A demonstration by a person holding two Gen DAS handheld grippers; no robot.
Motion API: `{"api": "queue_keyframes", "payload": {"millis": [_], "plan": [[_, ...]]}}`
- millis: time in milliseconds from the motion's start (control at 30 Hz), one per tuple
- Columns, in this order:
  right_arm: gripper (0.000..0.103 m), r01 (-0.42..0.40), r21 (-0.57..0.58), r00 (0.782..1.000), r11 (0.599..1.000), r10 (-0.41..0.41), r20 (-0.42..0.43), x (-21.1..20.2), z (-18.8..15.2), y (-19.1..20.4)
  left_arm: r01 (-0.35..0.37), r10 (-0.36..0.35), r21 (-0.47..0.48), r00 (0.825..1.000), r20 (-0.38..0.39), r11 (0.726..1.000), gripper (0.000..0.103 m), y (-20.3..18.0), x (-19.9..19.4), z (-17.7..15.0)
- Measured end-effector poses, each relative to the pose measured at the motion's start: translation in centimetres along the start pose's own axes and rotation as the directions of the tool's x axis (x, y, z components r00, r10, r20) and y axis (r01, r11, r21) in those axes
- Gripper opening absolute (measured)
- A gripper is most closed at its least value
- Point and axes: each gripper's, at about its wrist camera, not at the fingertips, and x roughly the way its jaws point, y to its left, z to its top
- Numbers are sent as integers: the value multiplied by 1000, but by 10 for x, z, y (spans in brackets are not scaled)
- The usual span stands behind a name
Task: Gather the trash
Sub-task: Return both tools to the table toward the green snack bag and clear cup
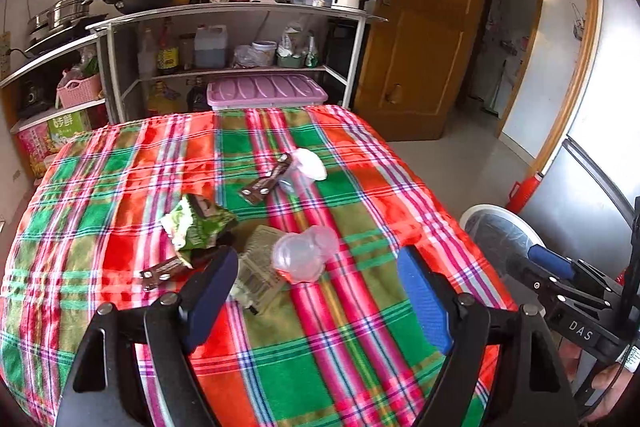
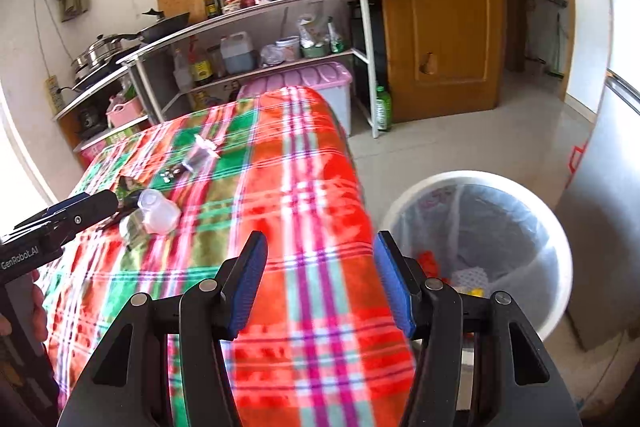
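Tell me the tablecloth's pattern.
Tablecloth: red, green and pink plaid, clearest in the left wrist view.

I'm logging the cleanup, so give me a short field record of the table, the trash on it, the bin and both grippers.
surface: table under a red, green and pink plaid cloth
trash on cloth: clear plastic cup on its side; torn green snack bag; brown wrapper strip; crumpled white tissue
bin: white round trash bin with a clear liner, on the floor beside the table, some trash inside
left hand-held gripper: open, empty
right hand-held gripper: open, empty

Both wrist views look down, sharing the table point(image 1: 120, 187).
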Motion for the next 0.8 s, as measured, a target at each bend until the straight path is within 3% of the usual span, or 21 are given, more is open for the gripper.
{"api": "queue_keyframes", "payload": {"millis": [433, 667, 800], "plan": [[56, -168, -100, 984, 981, 161, -73, 46, 8, 88, -99, 100, -120, 995, -1, 988, 86, 84, 1, 2], [56, -205, -125, 974, 971, 191, -120, 73, 11, 122, -92, 89, -128, 996, -32, 988, 89, 109, 16, 5], [57, -211, -132, 972, 968, 194, -130, 82, 14, 131, -50, 42, -148, 997, -61, 988, 89, 118, 30, 11]]}}
